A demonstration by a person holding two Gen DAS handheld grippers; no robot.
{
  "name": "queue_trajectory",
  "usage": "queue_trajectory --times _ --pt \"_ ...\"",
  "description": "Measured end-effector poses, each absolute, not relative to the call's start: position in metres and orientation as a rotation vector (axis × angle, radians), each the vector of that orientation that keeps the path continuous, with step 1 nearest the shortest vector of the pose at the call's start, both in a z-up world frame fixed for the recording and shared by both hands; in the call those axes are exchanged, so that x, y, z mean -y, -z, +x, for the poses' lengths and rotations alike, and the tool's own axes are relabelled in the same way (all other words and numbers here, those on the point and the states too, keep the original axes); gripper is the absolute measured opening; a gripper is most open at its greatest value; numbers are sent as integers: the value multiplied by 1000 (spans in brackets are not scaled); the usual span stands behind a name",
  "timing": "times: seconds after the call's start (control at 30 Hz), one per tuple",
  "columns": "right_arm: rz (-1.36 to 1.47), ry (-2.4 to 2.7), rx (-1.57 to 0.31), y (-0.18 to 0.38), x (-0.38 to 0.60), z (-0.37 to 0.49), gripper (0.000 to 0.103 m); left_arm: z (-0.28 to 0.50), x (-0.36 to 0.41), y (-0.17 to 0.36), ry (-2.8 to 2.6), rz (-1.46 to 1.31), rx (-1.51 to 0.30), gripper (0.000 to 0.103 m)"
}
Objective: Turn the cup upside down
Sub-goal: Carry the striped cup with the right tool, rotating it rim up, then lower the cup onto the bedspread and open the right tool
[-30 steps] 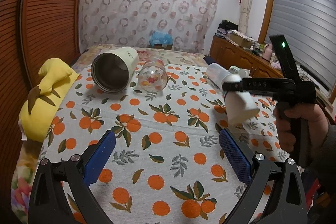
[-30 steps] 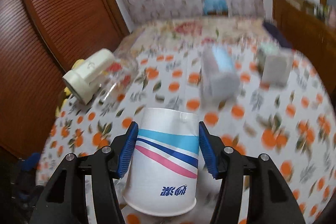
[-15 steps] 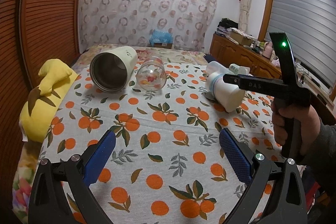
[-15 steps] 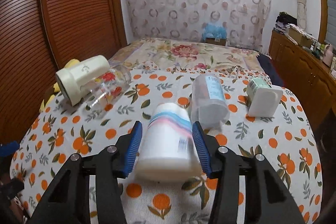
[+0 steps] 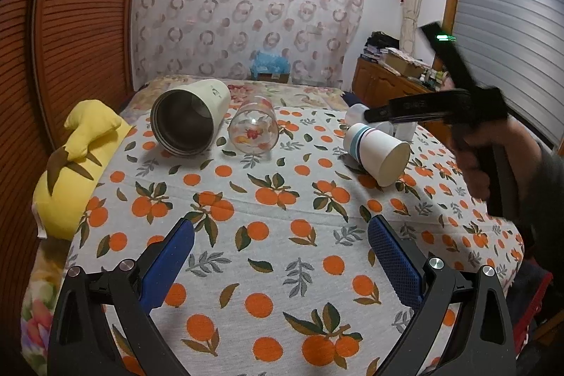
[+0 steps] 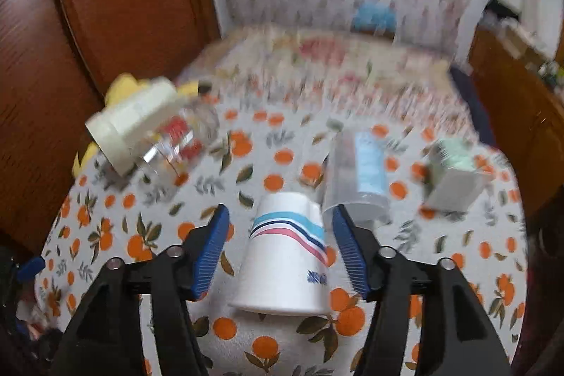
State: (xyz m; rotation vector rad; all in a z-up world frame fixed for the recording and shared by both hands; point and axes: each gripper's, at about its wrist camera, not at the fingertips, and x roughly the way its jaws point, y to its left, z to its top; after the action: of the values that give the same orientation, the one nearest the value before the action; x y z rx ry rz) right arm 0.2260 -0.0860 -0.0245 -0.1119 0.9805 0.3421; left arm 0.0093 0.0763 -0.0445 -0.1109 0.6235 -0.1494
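A white paper cup (image 5: 376,154) with blue and pink stripes lies on its side on the orange-print cloth (image 5: 268,235), mouth toward me. In the right wrist view the cup (image 6: 287,252) sits between the blue pads with a gap on each side, untouched. My right gripper (image 6: 280,245) is open around it; in the left wrist view its black body (image 5: 437,108) hovers just above the cup. My left gripper (image 5: 280,256) is open and empty over the near cloth.
A cream tumbler (image 5: 190,122) and a printed glass (image 5: 253,129) lie on their sides at the back left. A clear plastic cup (image 6: 359,182) and a small white container (image 6: 454,175) lie behind the paper cup. A yellow pillow (image 5: 74,164) lies at the left edge.
My right gripper held the paper cup a second ago, lowered it onto the cloth, then opened and let go. The right wrist view is blurred by motion. The left gripper has not moved.
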Motion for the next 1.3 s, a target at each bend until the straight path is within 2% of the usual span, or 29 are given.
queue_trajectory --times 0.3,0.37,0.43,0.57,0.8,1.3 --pt "-63 -279 -1212 63 75 266 65 9 -72 44 161 -90 -622 95" --pt "-51 -268 -1208 65 75 267 64 9 -71 43 160 -89 -621 95" --pt "-36 -282 -1206 65 76 267 57 10 -73 43 157 -89 -621 95" --pt "-8 -340 -1139 52 80 253 56 10 -75 42 153 -93 -617 95" --pt "-96 -393 -835 24 79 197 57 11 -70 44 161 -91 -624 95" --pt "-74 -392 -710 27 100 142 59 13 -62 45 167 -78 -624 95"
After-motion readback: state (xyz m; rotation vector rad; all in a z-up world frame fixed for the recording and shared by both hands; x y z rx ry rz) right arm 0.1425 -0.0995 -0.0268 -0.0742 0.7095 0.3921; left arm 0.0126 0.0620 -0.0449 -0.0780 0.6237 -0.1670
